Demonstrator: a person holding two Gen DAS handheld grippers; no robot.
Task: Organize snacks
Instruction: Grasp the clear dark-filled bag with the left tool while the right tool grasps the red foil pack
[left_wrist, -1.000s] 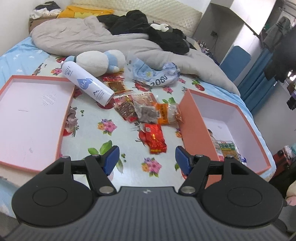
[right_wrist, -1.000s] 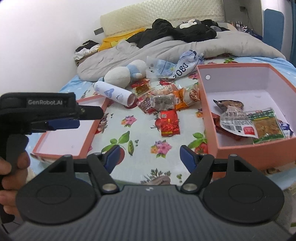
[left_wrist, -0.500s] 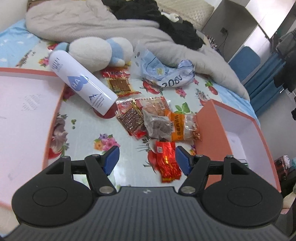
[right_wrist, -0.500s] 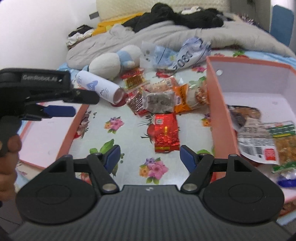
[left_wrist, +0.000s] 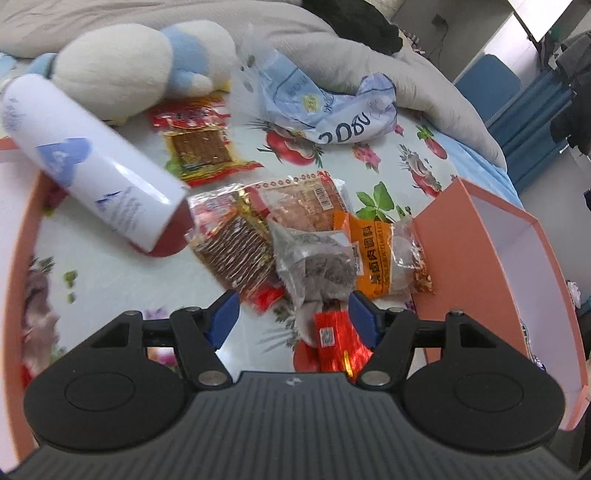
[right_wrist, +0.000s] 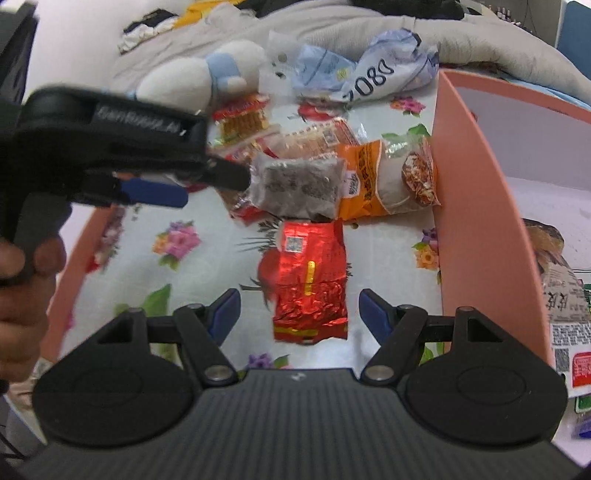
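Several snack packets lie on the flowered sheet: a red foil packet (right_wrist: 308, 280), a clear packet of dark snack (left_wrist: 317, 264), an orange packet (left_wrist: 384, 254), a brown strip packet (left_wrist: 236, 247). My left gripper (left_wrist: 291, 317) is open, just above the clear packet and the red foil packet (left_wrist: 338, 341). My right gripper (right_wrist: 299, 310) is open over the red foil packet's near end. The orange box (right_wrist: 476, 206) on the right holds several packets (right_wrist: 565, 314). The left gripper also shows in the right wrist view (right_wrist: 207, 184).
A white spray bottle (left_wrist: 92, 166) lies left of the snacks, beside a plush toy (left_wrist: 125, 62) and a crumpled blue bag (left_wrist: 332, 110). The box lid (left_wrist: 18, 258) lies at left. A grey duvet (left_wrist: 369, 48) is behind.
Both grippers have moved forward and down toward the snack pile. The left one now reaches the clear packet; the right one is over the red foil packet. Both stay open.
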